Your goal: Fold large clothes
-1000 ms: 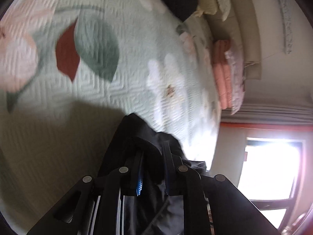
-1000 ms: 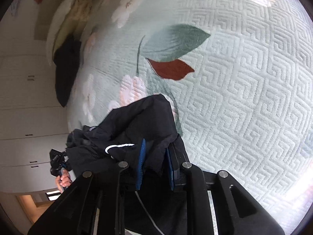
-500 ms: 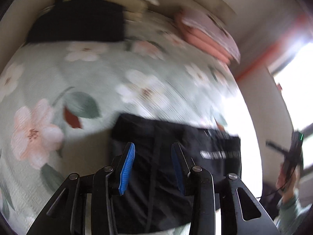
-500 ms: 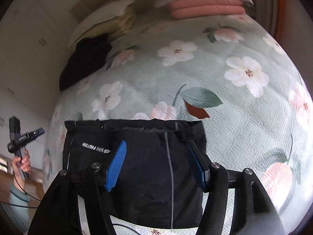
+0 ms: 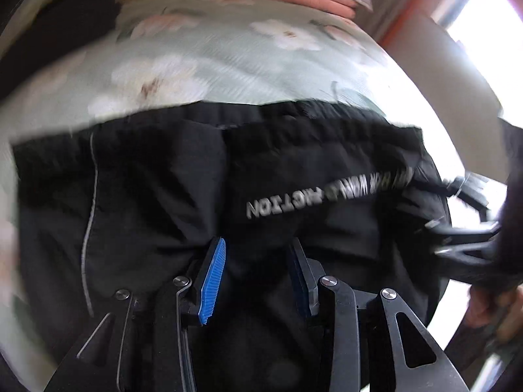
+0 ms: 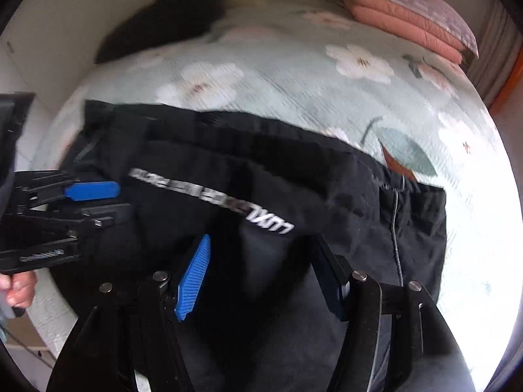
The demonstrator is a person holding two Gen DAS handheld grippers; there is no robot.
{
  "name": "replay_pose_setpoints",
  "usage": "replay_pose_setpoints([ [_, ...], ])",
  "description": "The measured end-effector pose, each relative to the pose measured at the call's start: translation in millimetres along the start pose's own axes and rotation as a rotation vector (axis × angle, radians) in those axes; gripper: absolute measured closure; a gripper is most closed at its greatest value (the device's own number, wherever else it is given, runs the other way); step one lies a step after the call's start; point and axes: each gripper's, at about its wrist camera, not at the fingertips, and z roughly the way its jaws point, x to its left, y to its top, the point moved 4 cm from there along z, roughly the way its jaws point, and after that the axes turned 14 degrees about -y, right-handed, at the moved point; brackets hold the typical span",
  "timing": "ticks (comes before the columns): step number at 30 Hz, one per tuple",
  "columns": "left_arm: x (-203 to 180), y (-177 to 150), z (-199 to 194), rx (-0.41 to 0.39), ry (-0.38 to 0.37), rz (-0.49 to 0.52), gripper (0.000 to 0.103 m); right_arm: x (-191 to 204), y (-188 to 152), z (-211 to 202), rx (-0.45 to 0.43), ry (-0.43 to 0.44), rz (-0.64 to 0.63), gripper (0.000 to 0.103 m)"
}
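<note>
Now both tongs, left (image 5: 255, 271) and right (image 6: 261, 271), gaping, empty, above black garment (image 5: 157, 196) on bedspread (image 6: 294, 98).

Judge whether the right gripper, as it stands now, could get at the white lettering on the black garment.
Probably yes. The right gripper is open just above the black garment, and the white lettering lies uncovered ahead of its fingers; the left gripper sits off to one side.

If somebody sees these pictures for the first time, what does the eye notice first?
First, the black garment with white lettering, spread on the floral bedspread in the middle of both views. Next, the blue pads of the open right gripper just above it, and the pink folded bedding at the far right corner.
</note>
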Motion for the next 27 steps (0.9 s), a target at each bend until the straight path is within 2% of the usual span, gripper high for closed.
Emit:
replay_pose_setpoints([
  [1, 15, 5, 4, -0.015, -0.040, -0.061, 0.065, -1, 3, 23, 0.042, 0.027, 0.027, 0.034],
  [4, 49, 20, 10, -0.037, -0.065, -0.162, 0.094, -6, 19, 57, 0.066, 0.050, 0.080, 0.026],
  [5, 60, 23, 12, -0.044, -0.089, -0.210, 0.100, -6, 23, 61, 0.066, 0.046, 0.080, 0.025],
  [7, 78, 26, 15, -0.046, -0.180, -0.295, 0.100, -7, 25, 66, 0.072, 0.046, 0.076, 0.024],
  [9, 80, 25, 11, -0.048, -0.215, -0.305, 0.100, -8, 25, 63, 0.071, 0.049, 0.065, 0.025],
  [11, 68, 19, 2, -0.048, -0.192, -0.242, 0.100, -12, 24, 48, 0.056, 0.054, 0.065, 0.026],
  [14, 50, 7, -19, -0.056, -0.144, -0.165, 0.099, -24, 15, 4, -0.020, 0.089, 0.076, 0.029],
  [17, 26, -9, -43, -0.060, -0.110, -0.092, 0.095, -32, -7, -38, -0.071, 0.106, 0.064, 0.029],
  [20, 10, -28, -56, -0.047, -0.089, -0.052, 0.090, -28, -32, -58, -0.073, 0.109, 0.037, 0.029],
  [22, 6, -44, -57, -0.032, -0.087, -0.048, 0.085, -16, -48, -57, -0.050, 0.124, 0.008, 0.029],
  [23, 4, -51, -54, -0.026, -0.077, -0.051, 0.082, -8, -57, -48, -0.025, 0.098, -0.020, 0.029],
  [25, 11, -60, -41, -0.022, -0.054, -0.066, 0.083, 2, -67, -21, 0.038, 0.040, -0.053, 0.030],
  [27, 24, -64, -30, -0.037, -0.086, -0.111, 0.083, 3, -73, 1, 0.075, 0.052, -0.030, 0.029],
])
